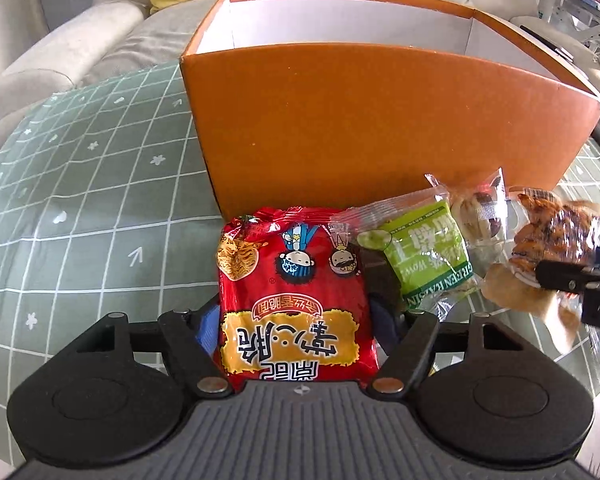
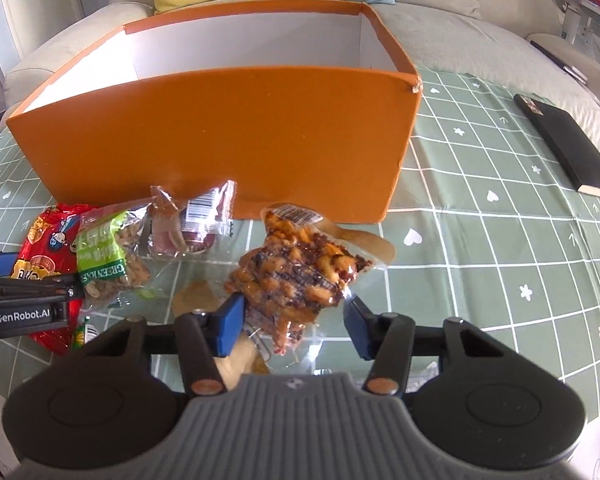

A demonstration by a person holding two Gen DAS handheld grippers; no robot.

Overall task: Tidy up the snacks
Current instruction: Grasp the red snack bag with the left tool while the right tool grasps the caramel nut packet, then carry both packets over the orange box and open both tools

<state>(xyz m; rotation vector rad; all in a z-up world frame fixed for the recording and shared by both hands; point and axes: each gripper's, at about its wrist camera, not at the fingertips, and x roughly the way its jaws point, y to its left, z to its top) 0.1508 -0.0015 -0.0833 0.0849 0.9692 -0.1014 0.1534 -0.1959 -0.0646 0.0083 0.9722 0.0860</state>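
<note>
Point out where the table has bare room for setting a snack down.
Bare cloth lies between the orange box and the black notebook, and left of the red noodle packet. The strip of packets before the box is crowded.

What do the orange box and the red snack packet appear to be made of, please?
The orange box looks like stiff paperboard: matte orange outside, plain white inside, with thin straight walls and a scuffed corner. The red snack packet looks like glossy printed plastic film: it wrinkles, catches highlights and has a crimped end seal.
</note>
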